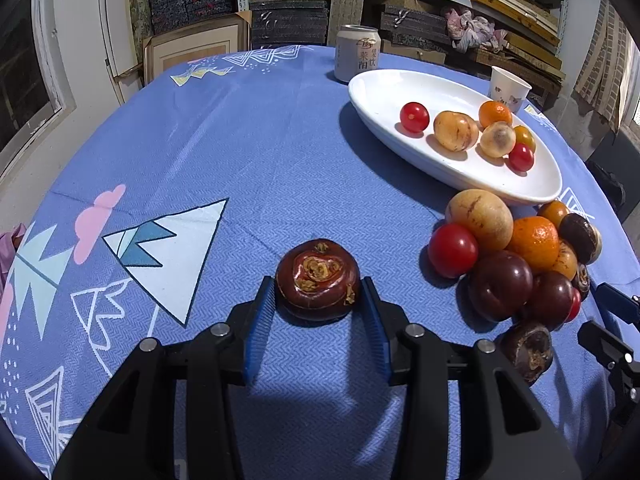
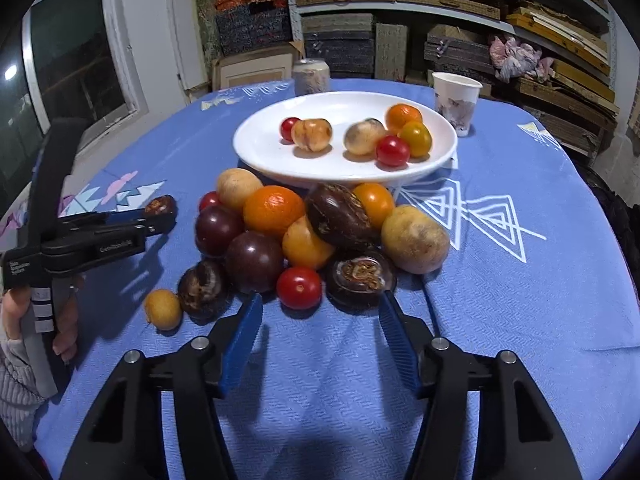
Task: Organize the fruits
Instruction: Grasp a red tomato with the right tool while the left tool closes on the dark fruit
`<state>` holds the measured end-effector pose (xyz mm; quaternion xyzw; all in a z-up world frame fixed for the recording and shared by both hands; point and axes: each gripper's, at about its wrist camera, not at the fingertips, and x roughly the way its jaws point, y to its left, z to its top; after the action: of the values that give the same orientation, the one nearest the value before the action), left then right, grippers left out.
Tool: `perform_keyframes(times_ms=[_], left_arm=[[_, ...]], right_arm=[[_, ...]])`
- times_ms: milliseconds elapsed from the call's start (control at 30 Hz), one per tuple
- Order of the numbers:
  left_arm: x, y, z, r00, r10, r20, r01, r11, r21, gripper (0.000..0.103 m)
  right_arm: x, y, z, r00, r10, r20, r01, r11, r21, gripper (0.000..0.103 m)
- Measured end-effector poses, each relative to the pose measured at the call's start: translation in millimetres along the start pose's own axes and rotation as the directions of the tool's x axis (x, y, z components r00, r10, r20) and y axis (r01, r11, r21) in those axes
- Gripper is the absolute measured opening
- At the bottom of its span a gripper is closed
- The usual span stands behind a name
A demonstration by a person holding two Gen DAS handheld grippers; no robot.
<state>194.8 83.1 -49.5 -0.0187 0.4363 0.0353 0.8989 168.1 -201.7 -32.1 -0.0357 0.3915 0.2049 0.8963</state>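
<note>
My left gripper (image 1: 318, 292) has its blue pads against both sides of a dark brown water chestnut (image 1: 318, 278) that rests on the blue tablecloth (image 1: 240, 140). In the right wrist view the same gripper (image 2: 160, 210) holds that chestnut (image 2: 160, 205) at the left. My right gripper (image 2: 320, 308) is open and empty, just in front of a pile of fruit (image 2: 304, 232): tomatoes, oranges, dark plums, chestnuts and tan fruits. A red cherry tomato (image 2: 299, 288) lies between its fingertips. A white oval plate (image 2: 256, 144) behind the pile holds several fruits.
A drink can (image 1: 357, 53) and a paper cup (image 1: 508, 89) stand behind the plate. A small yellow fruit (image 2: 163, 309) lies loose left of the pile. Shelves of boxes stand beyond the table's far edge.
</note>
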Motion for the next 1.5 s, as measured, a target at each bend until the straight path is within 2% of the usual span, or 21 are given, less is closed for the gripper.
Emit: perform_keyframes(times_ms=[100, 200, 267, 433, 533, 867, 967, 1500], left_arm=[[0, 0, 0, 1.000, 0.003, 0.000, -0.003, 1.000, 0.003, 0.043], [1, -1, 1, 1.000, 0.006, 0.000, -0.006, 1.000, 0.006, 0.043], [1, -1, 1, 1.000, 0.007, 0.000, -0.007, 1.000, 0.007, 0.043], [1, -2, 1, 1.000, 0.009, 0.000, -0.009, 1.000, 0.008, 0.043], [1, -2, 1, 1.000, 0.009, 0.000, -0.009, 1.000, 0.009, 0.043], [0, -2, 0, 1.000, 0.007, -0.001, -0.007, 1.000, 0.009, 0.047], [-1, -1, -2, 1.000, 0.000, 0.000, 0.000, 1.000, 0.009, 0.048], [-3, 7, -2, 0.999, -0.046, 0.012, 0.047, 0.998, -0.035, 0.047]], right_arm=[[0, 10, -1, 1.000, 0.008, 0.003, -0.008, 0.999, -0.045, 0.061], [7, 14, -1, 0.999, 0.028, -0.028, -0.029, 0.998, -0.055, 0.050], [10, 14, -1, 0.998, 0.036, -0.042, -0.038, 0.998, -0.050, 0.044], [16, 11, 0, 0.998, 0.043, -0.049, -0.043, 0.999, -0.017, 0.041], [19, 9, 1, 0.998, 0.043, -0.050, -0.043, 0.999, -0.003, 0.036], [28, 11, 8, 0.998, 0.016, -0.054, -0.018, 1.000, -0.019, 0.033], [28, 10, 8, 0.998, 0.009, -0.056, -0.010, 1.000, -0.013, 0.027], [25, 7, 5, 0.998, 0.025, -0.057, -0.025, 1.000, 0.003, 0.027]])
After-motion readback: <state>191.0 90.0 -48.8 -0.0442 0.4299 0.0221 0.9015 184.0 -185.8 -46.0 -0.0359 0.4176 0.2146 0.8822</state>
